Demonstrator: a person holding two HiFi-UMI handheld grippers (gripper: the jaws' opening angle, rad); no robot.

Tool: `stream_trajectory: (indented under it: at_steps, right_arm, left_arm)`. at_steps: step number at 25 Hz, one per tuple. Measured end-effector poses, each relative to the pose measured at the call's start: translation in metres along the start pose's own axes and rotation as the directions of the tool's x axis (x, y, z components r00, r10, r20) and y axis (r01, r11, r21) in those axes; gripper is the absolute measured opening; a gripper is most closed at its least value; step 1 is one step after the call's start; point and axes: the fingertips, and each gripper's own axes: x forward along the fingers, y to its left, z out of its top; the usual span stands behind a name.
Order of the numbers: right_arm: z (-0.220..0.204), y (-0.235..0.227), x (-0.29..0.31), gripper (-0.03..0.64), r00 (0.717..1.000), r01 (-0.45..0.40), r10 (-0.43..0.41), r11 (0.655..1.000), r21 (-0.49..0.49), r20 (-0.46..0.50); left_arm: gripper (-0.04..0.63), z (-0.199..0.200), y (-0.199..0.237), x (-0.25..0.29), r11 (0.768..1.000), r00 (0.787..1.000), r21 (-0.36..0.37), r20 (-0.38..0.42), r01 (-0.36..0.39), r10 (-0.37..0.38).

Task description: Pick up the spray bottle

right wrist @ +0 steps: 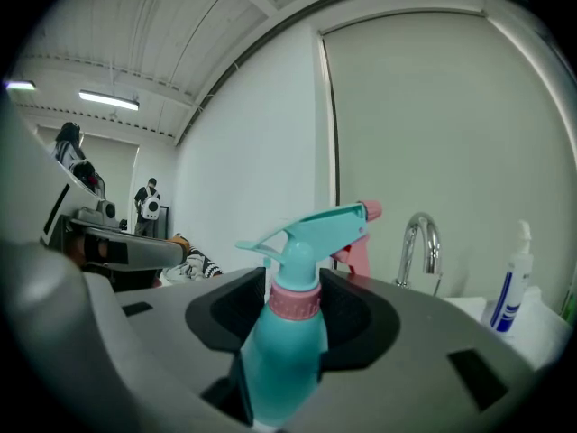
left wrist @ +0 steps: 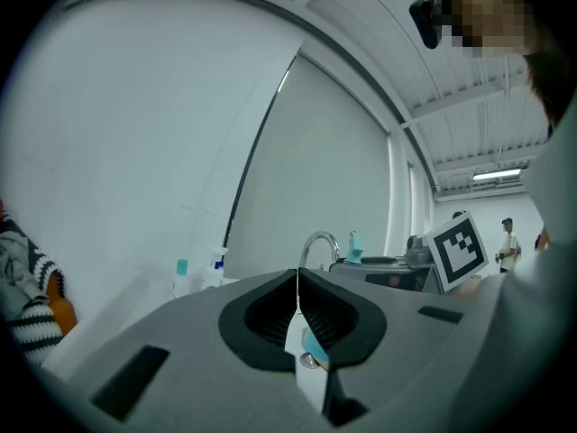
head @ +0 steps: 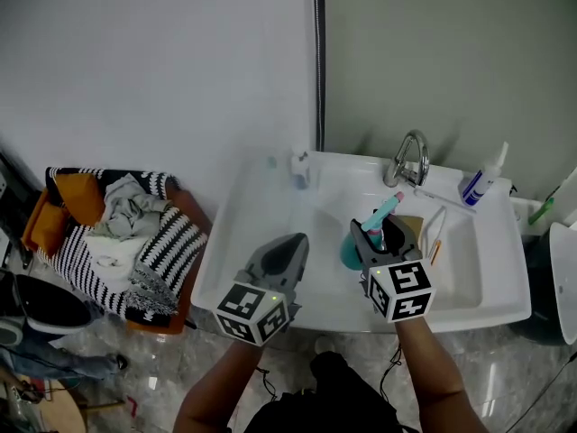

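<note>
A teal spray bottle [head: 379, 226] with a pink collar and pink nozzle tip stands upright between the jaws of my right gripper [head: 383, 239], held above the basin of the white sink [head: 261, 207]. In the right gripper view the bottle [right wrist: 287, 350] fills the gap, and the right gripper [right wrist: 293, 300] is shut on its neck and shoulder. My left gripper [head: 290, 249] hovers over the left half of the basin. In its own view the left gripper [left wrist: 298, 287] has its jaws meeting along one line, with nothing between them.
A chrome faucet [head: 410, 159] rises at the back of the sink. A white-and-blue pump bottle [head: 482, 180] stands at the back right, a small bottle [head: 299, 168] at the back left. A chair [head: 135, 242] with a striped blanket and clothes stands left of the sink.
</note>
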Motion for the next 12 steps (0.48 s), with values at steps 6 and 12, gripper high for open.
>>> stream_trajectory:
  at_steps: [6, 12]
  right_arm:
    - [-0.001, 0.013, -0.026, 0.179, 1.000, -0.004, 0.004, 1.000, 0.003, 0.005]
    - [-0.006, 0.028, -0.051, 0.179, 1.000, -0.013, 0.013, 1.000, -0.004, 0.010]
  left_arm:
    - [0.009, -0.001, -0.014, -0.020, 1.000, 1.000, 0.003, 0.006, 0.005, -0.005]
    - [0.008, -0.004, -0.027, -0.041, 1.000, 1.000, 0.004, 0.017, 0.002, -0.002]
